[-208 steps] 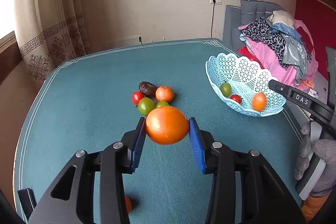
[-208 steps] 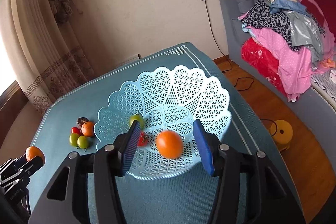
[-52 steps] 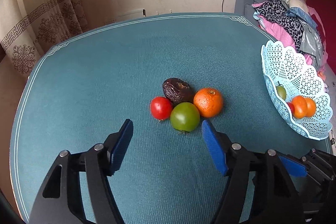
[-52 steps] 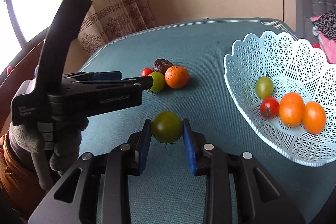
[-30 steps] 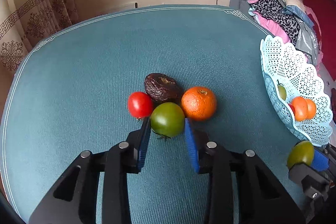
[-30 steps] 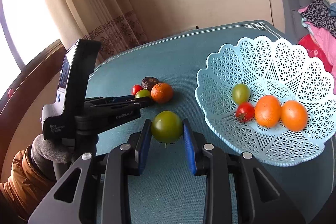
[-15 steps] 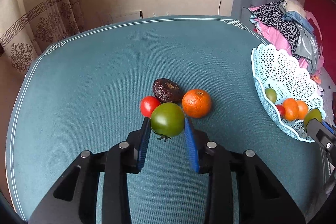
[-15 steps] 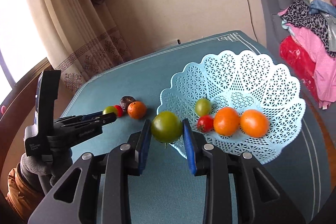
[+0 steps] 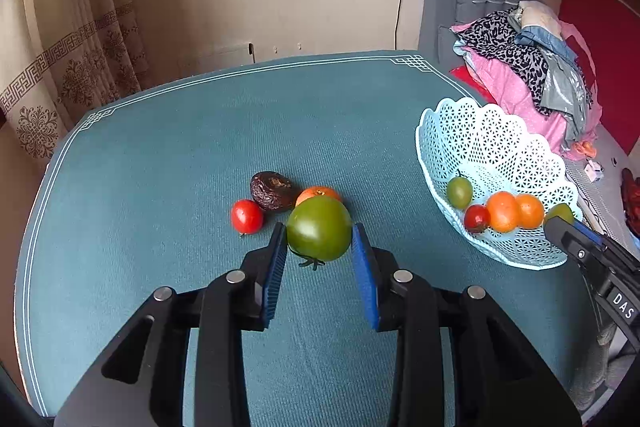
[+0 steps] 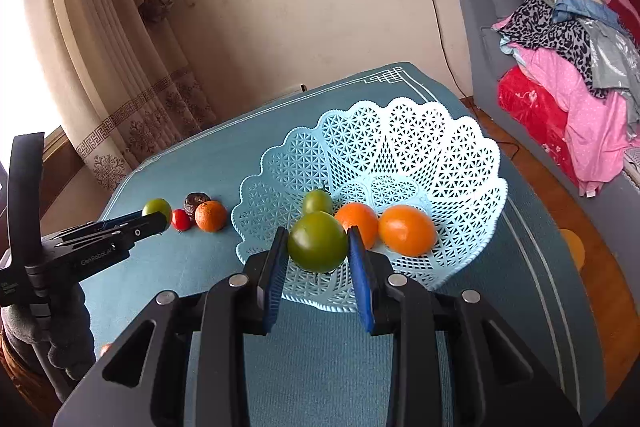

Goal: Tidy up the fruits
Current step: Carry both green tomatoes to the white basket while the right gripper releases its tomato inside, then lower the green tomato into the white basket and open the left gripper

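Here, each gripper clamps a green tomato of its own. The left gripper (image 9: 319, 241) holds its green tomato (image 9: 319, 228) between the blue pads, lifted off the teal tablecloth (image 9: 168, 163). Just beyond it on the cloth lie a red cherry tomato (image 9: 247, 215), a dark wrinkled fruit (image 9: 271, 190) and a mandarin (image 9: 318, 192), which the held tomato half hides in the left wrist view. The right gripper (image 10: 318, 245) is closed on the second green tomato (image 10: 317, 241), at the near rim of the pale blue lattice basket (image 10: 452, 147). That tomato stands in front of a small green tomato (image 10: 317, 202) and partly screens the nearer of two oranges (image 10: 358, 220); the other orange (image 10: 407, 229) lies clear to the right. Only the left wrist view shows the red cherry tomato in the basket (image 9: 477, 218), which the right-hand load covers in the other view. The right wrist view alone shows a gloved hand (image 10: 60, 327) on the left tool's handle and the wooden floor (image 10: 592, 267) to the right of the table. Clothes (image 10: 576, 67) lie piled on a grey sofa at the far right.
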